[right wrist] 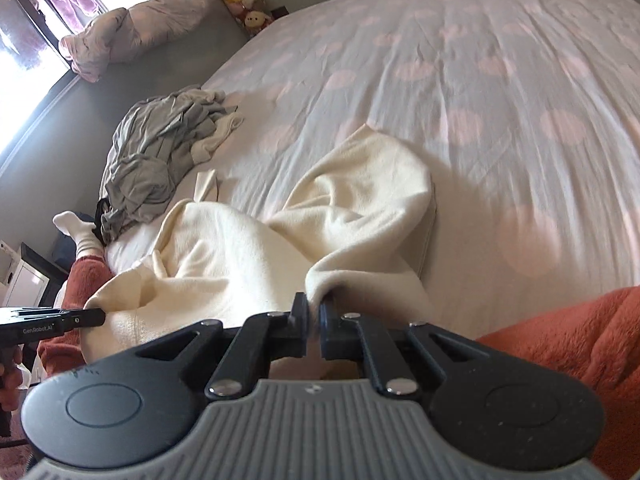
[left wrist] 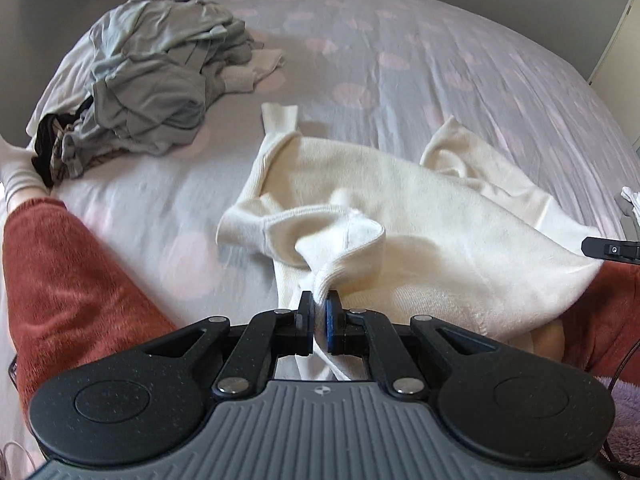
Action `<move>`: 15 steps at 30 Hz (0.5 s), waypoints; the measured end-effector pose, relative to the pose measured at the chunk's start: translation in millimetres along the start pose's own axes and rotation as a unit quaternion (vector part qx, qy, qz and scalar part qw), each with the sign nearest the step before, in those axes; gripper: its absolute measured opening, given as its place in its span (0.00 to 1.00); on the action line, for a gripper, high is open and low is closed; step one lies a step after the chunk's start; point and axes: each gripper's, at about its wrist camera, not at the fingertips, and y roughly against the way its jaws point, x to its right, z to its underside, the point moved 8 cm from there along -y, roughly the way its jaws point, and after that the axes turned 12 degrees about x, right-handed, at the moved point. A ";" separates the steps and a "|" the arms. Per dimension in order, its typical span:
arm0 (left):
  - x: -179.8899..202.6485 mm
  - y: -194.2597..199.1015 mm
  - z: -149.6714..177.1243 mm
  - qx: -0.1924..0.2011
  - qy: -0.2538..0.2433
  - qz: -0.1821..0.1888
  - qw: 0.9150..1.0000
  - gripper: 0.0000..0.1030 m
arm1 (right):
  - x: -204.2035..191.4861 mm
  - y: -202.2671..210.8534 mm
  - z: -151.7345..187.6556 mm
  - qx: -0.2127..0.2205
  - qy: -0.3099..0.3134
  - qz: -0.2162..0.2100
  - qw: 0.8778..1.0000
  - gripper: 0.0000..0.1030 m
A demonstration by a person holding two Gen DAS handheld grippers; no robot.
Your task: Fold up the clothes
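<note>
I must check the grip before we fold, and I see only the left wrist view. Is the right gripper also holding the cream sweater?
Observer: Yes. The right gripper is shut on an edge of the cream sweater.
Operator: What lies beyond that edge?
Observer: Bare bedsheet, grey with pink spots.
Operator: Is anything else near the grey clothes pile?
Observer: Past it, by the window, a bundled pale pink duvet lies off the bed.
</note>
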 end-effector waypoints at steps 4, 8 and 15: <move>3.9 -0.8 15.2 -0.024 0.028 0.020 0.999 0.08 | -1.7 -5.6 9.4 -0.031 0.015 -0.003 0.999 0.12; 5.3 -7.2 21.5 -0.026 0.043 0.017 0.999 0.41 | 3.9 -2.7 18.9 -0.055 0.023 -0.006 0.998 0.19; 12.2 -16.0 22.5 -0.022 0.070 0.032 0.997 0.49 | 0.0 10.6 19.3 -0.073 0.065 -0.010 0.995 0.32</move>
